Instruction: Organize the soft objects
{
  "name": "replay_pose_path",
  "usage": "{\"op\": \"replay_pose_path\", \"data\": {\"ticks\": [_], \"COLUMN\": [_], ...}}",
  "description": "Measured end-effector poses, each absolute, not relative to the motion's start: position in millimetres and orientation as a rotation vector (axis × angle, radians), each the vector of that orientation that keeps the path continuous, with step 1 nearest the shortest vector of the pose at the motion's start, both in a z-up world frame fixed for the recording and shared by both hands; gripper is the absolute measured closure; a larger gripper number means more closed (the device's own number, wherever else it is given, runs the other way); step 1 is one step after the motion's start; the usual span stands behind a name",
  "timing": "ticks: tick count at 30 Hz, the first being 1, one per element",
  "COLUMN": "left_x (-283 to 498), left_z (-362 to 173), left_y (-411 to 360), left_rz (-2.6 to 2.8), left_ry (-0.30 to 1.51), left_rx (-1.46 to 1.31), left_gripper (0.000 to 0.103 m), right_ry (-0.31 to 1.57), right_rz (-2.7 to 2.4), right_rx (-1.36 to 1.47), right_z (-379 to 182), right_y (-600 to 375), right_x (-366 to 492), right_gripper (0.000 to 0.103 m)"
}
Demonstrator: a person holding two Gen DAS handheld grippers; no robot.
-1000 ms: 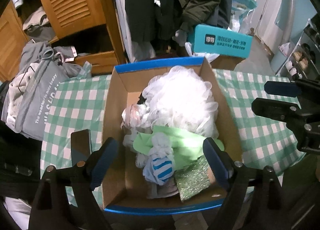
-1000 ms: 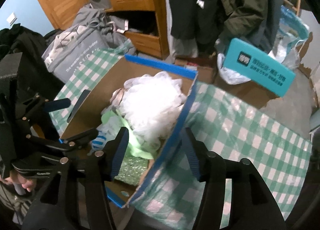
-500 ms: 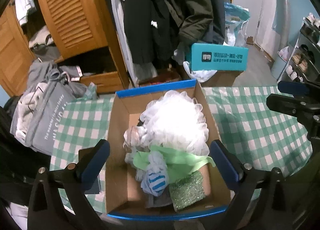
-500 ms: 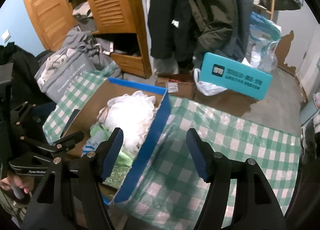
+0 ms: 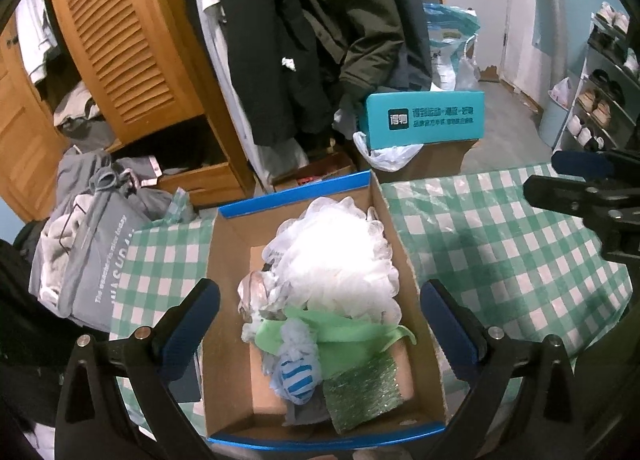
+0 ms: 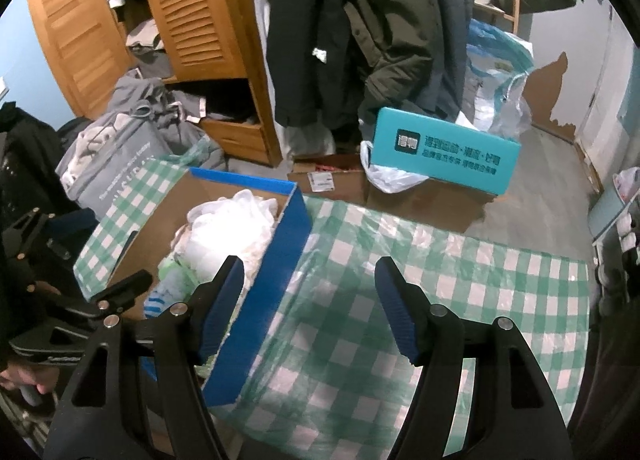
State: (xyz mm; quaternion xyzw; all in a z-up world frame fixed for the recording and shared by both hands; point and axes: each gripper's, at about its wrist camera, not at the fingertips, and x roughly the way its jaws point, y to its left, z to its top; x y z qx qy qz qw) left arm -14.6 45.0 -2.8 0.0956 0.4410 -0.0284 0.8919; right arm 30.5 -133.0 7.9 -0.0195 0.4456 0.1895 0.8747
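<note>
A blue-edged cardboard box (image 5: 230, 340) stands on the green checked tablecloth (image 5: 500, 252). It holds a white mesh bath puff (image 5: 336, 256), a green cloth (image 5: 340, 340), a blue striped sock (image 5: 298, 374), a glittery green sponge (image 5: 362, 392) and a pinkish item (image 5: 254, 292). My left gripper (image 5: 320, 324) is open and empty, held above the box with a finger on each side. My right gripper (image 6: 310, 304) is open and empty, above the cloth just right of the box (image 6: 276, 272). The puff also shows in the right wrist view (image 6: 224, 232).
A grey tote bag with clothes (image 5: 86, 244) lies at the table's left edge. Beyond the table are a wooden wardrobe (image 5: 120, 44), hanging dark coats (image 5: 320, 28), a teal box (image 5: 424, 118) on brown cartons, and a shoe rack (image 5: 600, 100) at right.
Both grippers have pulled back and up from the box, so more of the room shows. The left gripper's fingers have spread wider. The right gripper has shifted right, over the tablecloth.
</note>
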Motion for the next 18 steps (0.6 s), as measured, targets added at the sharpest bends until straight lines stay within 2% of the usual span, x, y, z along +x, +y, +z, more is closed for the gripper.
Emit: {"op": "replay_pose_path", "data": {"ticks": [18], "left_x": [-10.4], "left_z": [-8.8], "left_y": [43.9], "left_rz": [-0.052], "left_ry": [0.939], "left_rx": [0.201], "left_gripper": [0.002], "right_ry": [0.937], "right_rz": [0.37], "right_rx": [-0.041], "right_z": [3.5], "right_y": [-141.2], "right_x": [35.4], "right_gripper": [0.035]}}
